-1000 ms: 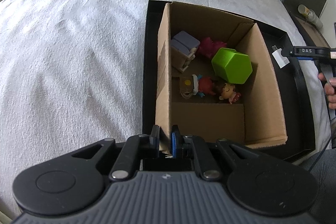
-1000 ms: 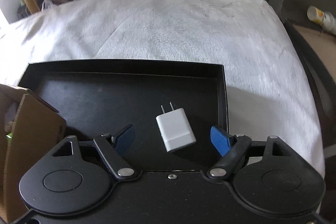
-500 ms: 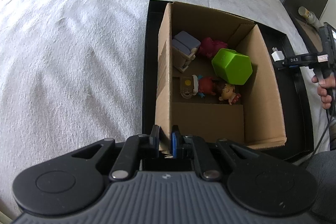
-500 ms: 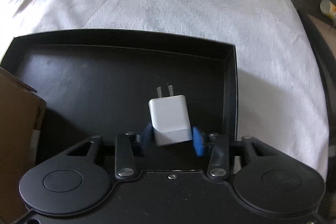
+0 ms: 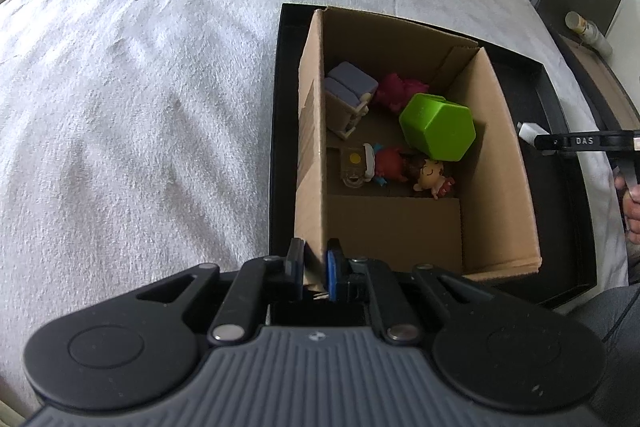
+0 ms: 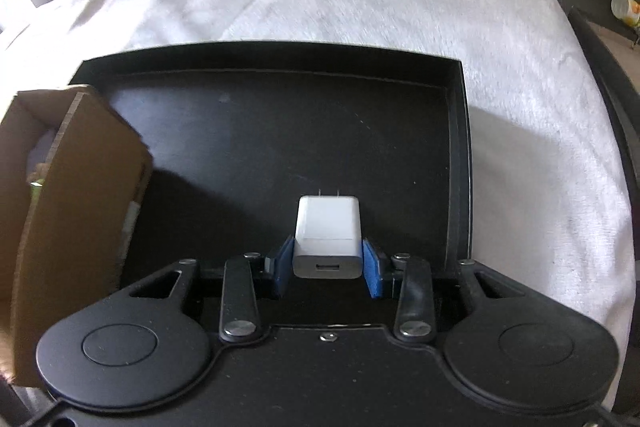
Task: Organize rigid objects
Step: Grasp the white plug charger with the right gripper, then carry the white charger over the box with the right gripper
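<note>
Right tool (image 6: 327,263) clamps charger (image 6: 327,239) above tray (image 6: 460,163); box (image 6: 80,211) beside.

In your right wrist view the cardboard box (image 6: 76,211) runs off the left edge, so you see almost nothing inside it (only a sliver of green). From the left wrist, the white charger (image 5: 529,131) is mostly hidden behind the box wall, and your right hand (image 5: 632,203) is cut by the frame edge.
</note>
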Demonstrator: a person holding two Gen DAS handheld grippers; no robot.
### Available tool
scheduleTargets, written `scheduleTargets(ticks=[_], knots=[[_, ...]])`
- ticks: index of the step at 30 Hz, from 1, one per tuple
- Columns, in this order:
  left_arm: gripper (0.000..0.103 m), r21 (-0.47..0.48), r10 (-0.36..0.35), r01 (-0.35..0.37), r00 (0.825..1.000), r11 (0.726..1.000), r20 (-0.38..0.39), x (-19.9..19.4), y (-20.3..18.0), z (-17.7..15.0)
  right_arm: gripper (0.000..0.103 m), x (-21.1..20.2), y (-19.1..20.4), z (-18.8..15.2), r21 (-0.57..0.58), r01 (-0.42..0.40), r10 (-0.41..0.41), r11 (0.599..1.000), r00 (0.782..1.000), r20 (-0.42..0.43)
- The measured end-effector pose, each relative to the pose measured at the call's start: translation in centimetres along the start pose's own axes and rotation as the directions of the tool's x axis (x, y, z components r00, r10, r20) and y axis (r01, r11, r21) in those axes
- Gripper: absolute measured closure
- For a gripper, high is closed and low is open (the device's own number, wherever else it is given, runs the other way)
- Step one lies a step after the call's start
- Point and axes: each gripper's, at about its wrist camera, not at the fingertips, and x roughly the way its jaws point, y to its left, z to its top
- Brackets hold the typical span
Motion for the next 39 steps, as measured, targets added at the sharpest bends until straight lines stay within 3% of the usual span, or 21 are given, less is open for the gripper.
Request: scheduleTargets(ticks=[10,21,39], knots=[[0.093,0.003,-0.007,0.007,1.000,1.000,0.026,-0.8,-0.1,-0.3,0.067,-4.1,1.7,0.7,0.018,-0.019,0.018,1.000,0.998,0.060],[0.094,-0.004,-0.024,0.024,0.998,1.000,0.051,-1.5,0.2,-0.6,0.067,-9.3,5.3,2.1,-0.074,-0.060,0.070,0.995,0.987,0.145],[0.094,-0.003,-0.056,0.056,0.997,0.998,0.060,-1.5,0.7,-0.8,0.067,-12.6,13.2,3.9,-0.208,-0.147,0.179,0.967,0.973,0.145]])
